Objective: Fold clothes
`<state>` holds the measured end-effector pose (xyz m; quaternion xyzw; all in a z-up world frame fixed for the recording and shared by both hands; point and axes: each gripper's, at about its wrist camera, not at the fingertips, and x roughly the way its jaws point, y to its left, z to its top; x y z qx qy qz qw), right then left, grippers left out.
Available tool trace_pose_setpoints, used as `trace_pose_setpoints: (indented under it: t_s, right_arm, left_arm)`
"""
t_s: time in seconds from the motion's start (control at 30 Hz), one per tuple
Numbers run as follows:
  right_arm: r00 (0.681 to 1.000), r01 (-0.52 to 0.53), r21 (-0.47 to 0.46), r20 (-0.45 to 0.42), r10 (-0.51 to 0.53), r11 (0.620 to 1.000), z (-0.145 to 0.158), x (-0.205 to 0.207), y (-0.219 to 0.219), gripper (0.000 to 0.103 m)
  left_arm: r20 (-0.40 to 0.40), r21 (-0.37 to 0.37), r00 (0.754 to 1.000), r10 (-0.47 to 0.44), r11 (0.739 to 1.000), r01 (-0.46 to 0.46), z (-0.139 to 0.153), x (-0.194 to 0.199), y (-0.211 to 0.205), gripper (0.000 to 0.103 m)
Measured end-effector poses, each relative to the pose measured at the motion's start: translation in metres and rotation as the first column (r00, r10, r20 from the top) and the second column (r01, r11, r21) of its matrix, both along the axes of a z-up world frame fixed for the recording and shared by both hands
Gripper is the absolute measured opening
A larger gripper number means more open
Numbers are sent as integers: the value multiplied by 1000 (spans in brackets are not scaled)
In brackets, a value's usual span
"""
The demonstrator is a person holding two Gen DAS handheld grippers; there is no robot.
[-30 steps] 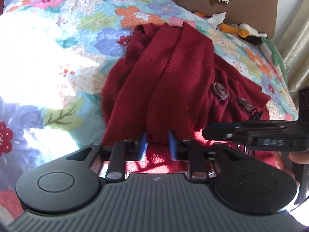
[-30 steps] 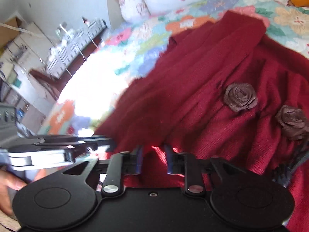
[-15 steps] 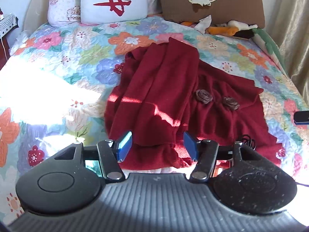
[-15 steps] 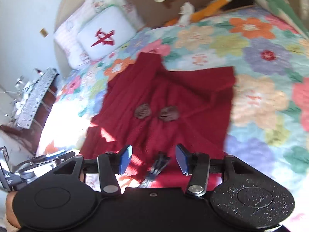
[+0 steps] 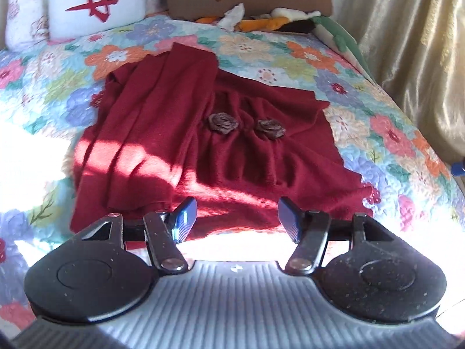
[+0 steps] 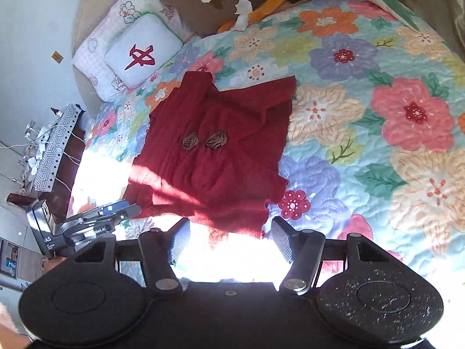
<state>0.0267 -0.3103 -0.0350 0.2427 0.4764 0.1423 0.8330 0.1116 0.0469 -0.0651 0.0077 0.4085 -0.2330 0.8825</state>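
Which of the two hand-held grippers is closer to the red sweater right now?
Left. The left hand-held gripper hangs open at the red sweater's near hem. The right hand-held gripper is open too, held higher and further back over the bedspread.

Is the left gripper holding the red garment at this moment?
No, the left gripper is open above the near edge of the red garment, with nothing between its fingers.
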Motion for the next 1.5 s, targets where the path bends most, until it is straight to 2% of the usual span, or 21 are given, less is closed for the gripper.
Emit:
trace_pose_setpoints:
  t_s: [0.1,0.2,0.3,0.37,0.4,0.43,0.47,0.5,0.67,0.73,0.83,0.97,1.03,1.1,1.17,1.2,1.33,1.37,1.4,1.47,1.5]
  right_arm:
    - [1000,20,50,-2,-20,999,-56,18,-1,67]
    - [994,81,133,-81,-70,988,-113,35,-1,67]
    - [992,97,210,-103,-77,973,-143,45,7,69]
    - [996,62,219,-75,-47,974,-143,54,12,71]
    - [998,45,223,-61,-32,974,-143,59,14,65]
    - [999,28,227,-47,-18,974,-143,64,17,54]
    - [999,10,230,-32,-3,973,-143,68,19,27]
    - [1000,-5,227,-23,10,974,-142,73,21,18]
    - [997,-73,239,54,62,968,-122,100,28,11]
    - [994,-95,245,78,78,965,-113,108,34,11]
    - [991,-113,273,101,88,955,-104,117,39,11]
    - [991,-112,286,106,85,952,-97,126,42,11]
    - [990,-118,286,109,90,951,-94,128,41,11]
    - [989,-129,291,112,100,948,-90,129,40,11]
    - [987,-141,283,115,112,949,-86,130,41,11]
    - [986,-148,273,119,119,951,-84,131,42,11]
    - [986,-147,250,119,120,957,-83,134,43,14]
    - [986,-145,232,119,120,962,-82,135,43,21]
    - [985,-143,205,121,120,968,-81,136,44,34]
    - [986,-127,166,131,106,978,-77,140,42,50]
    - [986,-108,154,139,87,982,-75,143,38,54]
  left_arm:
    - [84,27,995,-49,999,46,-14,-5,-27,61]
    - [133,42,985,-109,994,104,-23,-9,-49,61]
    - [140,72,978,-155,987,147,-30,-10,-68,61]
    - [160,101,970,-183,981,169,-31,-11,-78,61]
    - [166,111,966,-198,977,181,-32,-12,-82,61]
    - [172,120,962,-213,974,194,-32,-12,-86,61]
    - [177,126,958,-225,971,205,-31,-12,-89,61]
    - [181,130,955,-237,968,216,-31,-12,-93,62]
    - [210,138,936,-282,956,257,-25,-17,-107,73]
    - [222,135,928,-299,952,274,-25,-19,-112,75]
    - [225,142,918,-327,943,301,-28,-18,-123,85]
    - [168,179,904,-392,914,363,-37,-12,-141,86]
    - [152,171,911,-384,918,358,-39,-6,-146,86]
    - [147,178,929,-339,933,312,-42,3,-147,68]
    - [93,175,956,-278,950,259,-45,17,-143,9]
    - [65,164,967,-248,958,235,-46,25,-139,9]
    - [97,122,979,-177,979,165,-39,30,-121,8]
    - [108,124,980,-165,981,151,-36,29,-118,8]
    - [117,130,982,-147,983,132,-34,29,-115,8]
    - [135,138,985,-111,986,93,-29,29,-109,8]
    - [142,133,985,-99,988,80,-28,30,-106,8]
